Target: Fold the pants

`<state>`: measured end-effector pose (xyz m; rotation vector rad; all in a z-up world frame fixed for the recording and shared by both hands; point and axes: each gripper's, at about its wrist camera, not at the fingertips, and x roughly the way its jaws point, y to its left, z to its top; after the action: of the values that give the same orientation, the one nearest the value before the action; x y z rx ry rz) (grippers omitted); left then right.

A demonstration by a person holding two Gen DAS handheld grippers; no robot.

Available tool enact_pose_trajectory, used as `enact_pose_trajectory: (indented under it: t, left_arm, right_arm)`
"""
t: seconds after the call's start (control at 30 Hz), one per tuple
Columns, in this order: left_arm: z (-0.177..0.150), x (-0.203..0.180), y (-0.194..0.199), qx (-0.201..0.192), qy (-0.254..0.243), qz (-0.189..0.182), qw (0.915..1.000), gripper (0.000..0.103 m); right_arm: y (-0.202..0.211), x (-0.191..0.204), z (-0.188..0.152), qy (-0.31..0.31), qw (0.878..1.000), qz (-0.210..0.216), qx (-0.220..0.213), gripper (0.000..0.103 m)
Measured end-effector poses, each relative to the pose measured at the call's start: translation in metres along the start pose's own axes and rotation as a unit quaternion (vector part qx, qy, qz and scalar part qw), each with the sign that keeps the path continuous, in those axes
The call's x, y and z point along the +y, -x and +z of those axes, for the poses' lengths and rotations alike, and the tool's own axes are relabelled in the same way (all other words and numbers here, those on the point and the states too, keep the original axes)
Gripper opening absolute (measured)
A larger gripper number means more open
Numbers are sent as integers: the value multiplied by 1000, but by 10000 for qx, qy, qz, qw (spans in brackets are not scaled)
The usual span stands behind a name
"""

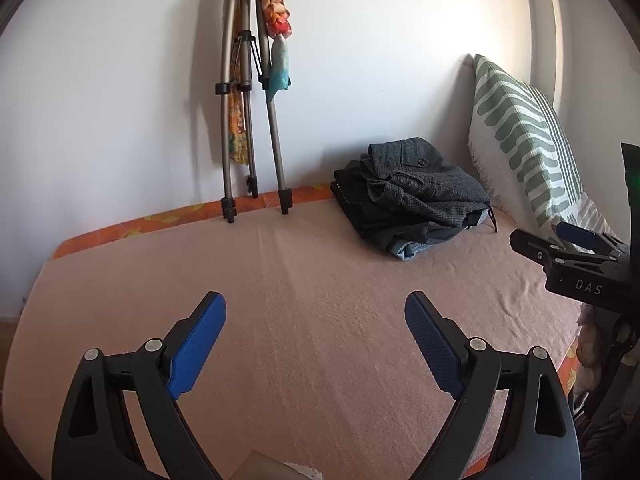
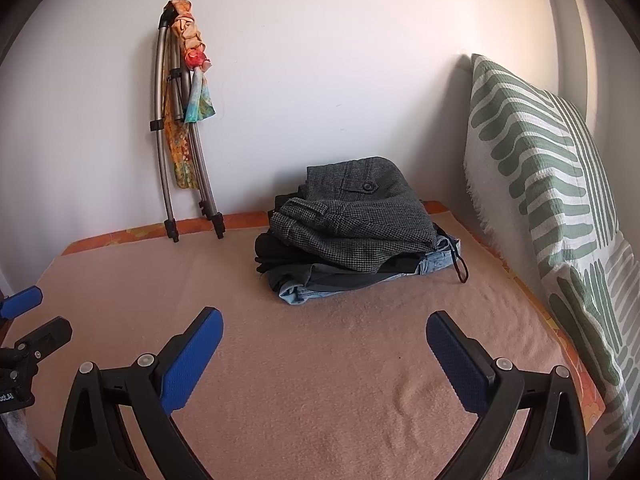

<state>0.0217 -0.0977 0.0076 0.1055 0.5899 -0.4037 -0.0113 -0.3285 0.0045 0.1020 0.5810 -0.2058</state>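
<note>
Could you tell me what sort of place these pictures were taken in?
Probably a bedroom at home: a bed with a pink blanket, a green-patterned pillow against the wall, and a stack of folded pants.

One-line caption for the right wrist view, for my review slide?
Right claw open and empty above the pink blanket, facing a stack of folded pants beside a green-patterned cushion.

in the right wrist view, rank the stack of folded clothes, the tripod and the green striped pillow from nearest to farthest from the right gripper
From the open right gripper:
1. Green striped pillow, along the right side; its near end comes level with the gripper.
2. Stack of folded clothes, straight ahead in the middle of the pink blanket.
3. Tripod, far left, leaning on the back wall.
</note>
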Motion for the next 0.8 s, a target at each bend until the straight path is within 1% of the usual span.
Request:
enact_pose_trajectory:
  t: [0.8]
  left_arm:
    - [-1,-1,-1,53,-21,-80,10000,91]
  right_arm:
    - [0,2,-2,32,10000,11,16,103]
